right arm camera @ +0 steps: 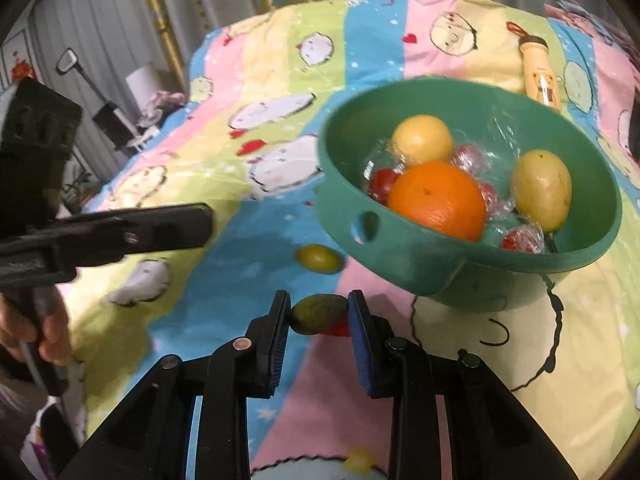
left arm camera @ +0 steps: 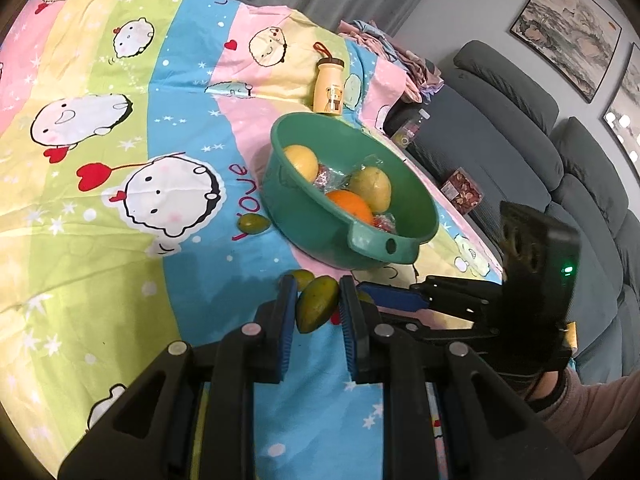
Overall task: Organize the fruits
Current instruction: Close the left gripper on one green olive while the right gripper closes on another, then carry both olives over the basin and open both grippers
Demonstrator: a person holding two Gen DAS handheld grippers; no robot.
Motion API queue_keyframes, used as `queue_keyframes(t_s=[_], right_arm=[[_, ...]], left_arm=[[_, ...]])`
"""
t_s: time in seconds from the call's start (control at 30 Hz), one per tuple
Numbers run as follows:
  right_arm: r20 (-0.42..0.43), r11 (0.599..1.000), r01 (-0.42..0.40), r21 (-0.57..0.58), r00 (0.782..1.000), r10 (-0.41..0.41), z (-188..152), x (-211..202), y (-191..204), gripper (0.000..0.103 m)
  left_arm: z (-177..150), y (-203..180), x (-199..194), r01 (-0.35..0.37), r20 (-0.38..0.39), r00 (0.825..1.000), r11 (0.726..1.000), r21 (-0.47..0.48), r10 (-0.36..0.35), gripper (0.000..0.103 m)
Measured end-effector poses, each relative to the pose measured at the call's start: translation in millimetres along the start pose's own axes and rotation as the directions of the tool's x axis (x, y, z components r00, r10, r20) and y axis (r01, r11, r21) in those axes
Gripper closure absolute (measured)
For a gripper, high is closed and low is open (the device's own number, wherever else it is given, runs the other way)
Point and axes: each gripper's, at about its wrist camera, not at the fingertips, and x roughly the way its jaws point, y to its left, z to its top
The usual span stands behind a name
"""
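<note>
A green bowl (left arm camera: 320, 224) (right arm camera: 400, 248) on the cartoon sheet holds an orange (left arm camera: 350, 206) (right arm camera: 438, 200), two yellow fruits (left arm camera: 372, 186) (right arm camera: 542, 190) and several red wrapped fruits. Small green-yellow mangoes lie in front of it. My left gripper (left arm camera: 318, 300) is open around one small mango (left arm camera: 316, 308); another (left arm camera: 302, 278) lies just behind it. My right gripper (right arm camera: 319, 312) is open around a small mango (right arm camera: 318, 314), its pads close beside it. A further small fruit (left arm camera: 254, 224) (right arm camera: 318, 258) lies left of the bowl. The right gripper (left arm camera: 400, 298) also shows in the left wrist view.
A yellow bear bottle (left arm camera: 329, 86) (right arm camera: 540, 72) lies beyond the bowl. A grey sofa (left arm camera: 540, 168) with a patterned box (left arm camera: 460, 190) and a bottle (left arm camera: 410, 128) is on the right. A floor fan and stand (right arm camera: 108, 116) are beyond the bed's left edge.
</note>
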Motion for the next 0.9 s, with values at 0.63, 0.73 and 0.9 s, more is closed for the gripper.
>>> queue_keyframes(t_s=[0.63,0.73,0.9], right_arm=[[0.179,0.999,-0.039,-0.022,0.983,0.042,22,-73,0,0.071],[0.204,1.0,-0.012,-0.002,0.979,0.012,26,-80,-13,0.071],[0.227,0.999,0.027,0.031,0.973,-0.033,31,-88,-36,0.071]], left_arm=[[27,-54,-12,-0.12,0.055,0.992,0.988,0.092,0.116,0.082],[36,-63,-5,-0.115,0.061,0.992,0.987,0.109,0.109,0.082],[52,-78,13,-0.109,0.059,0.993,0.983,0.147,0.102,0.082]])
